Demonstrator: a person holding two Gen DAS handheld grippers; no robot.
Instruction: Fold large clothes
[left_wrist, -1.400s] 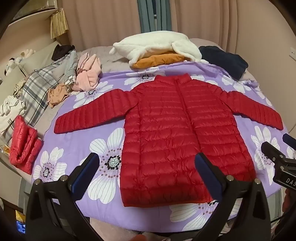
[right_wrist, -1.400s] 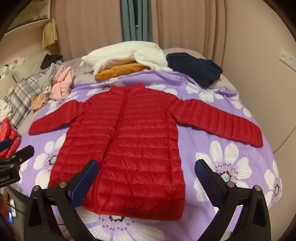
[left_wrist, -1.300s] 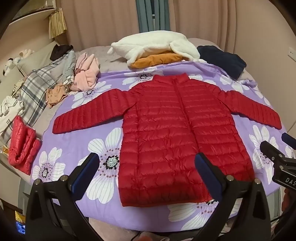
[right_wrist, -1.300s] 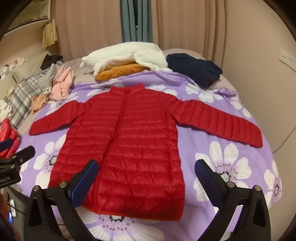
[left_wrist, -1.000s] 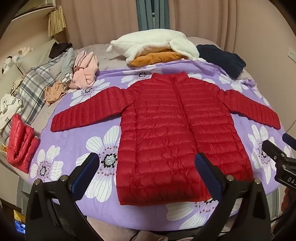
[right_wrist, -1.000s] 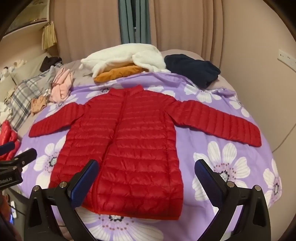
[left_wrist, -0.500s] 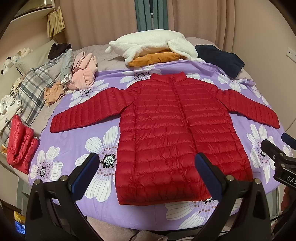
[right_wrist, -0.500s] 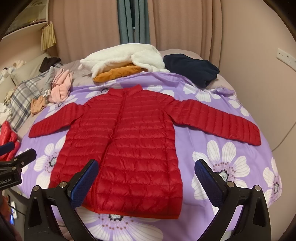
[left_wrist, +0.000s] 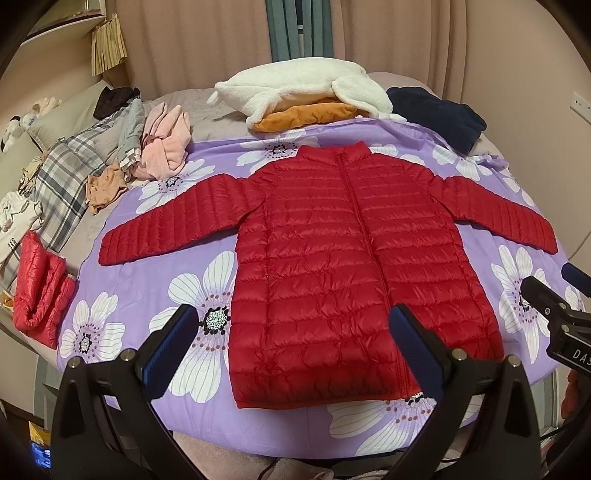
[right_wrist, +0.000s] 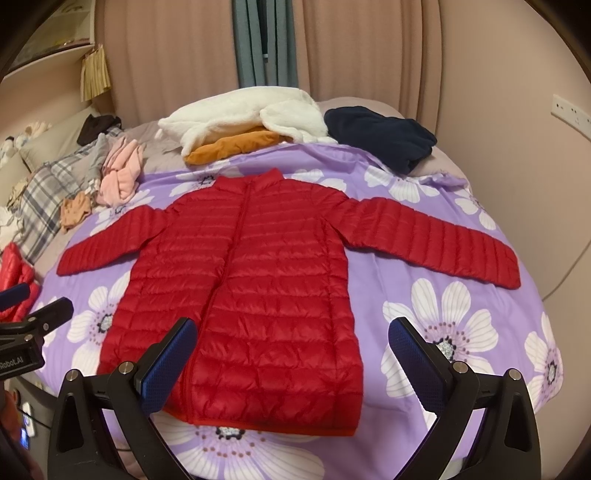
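A long red quilted down jacket (left_wrist: 343, 266) lies flat, front up, zipped, on a purple flowered sheet (left_wrist: 155, 280), both sleeves spread out sideways. It also shows in the right wrist view (right_wrist: 255, 288). My left gripper (left_wrist: 291, 339) is open and empty, held above the jacket's hem near the bed's front edge. My right gripper (right_wrist: 291, 350) is open and empty, held above the hem's right half. Each gripper shows at the edge of the other's view.
Behind the jacket lie a white fleece (left_wrist: 295, 88) on an orange garment (left_wrist: 306, 114), a navy garment (left_wrist: 439, 114), and pink (left_wrist: 166, 144) and plaid clothes (left_wrist: 62, 173). A folded red puffer (left_wrist: 37, 284) sits at the bed's left edge. Curtains and walls stand behind.
Both grippers have drifted slightly back and up; the jacket sits a little lower and more fully in view. Nothing was grasped; the jacket has not moved.
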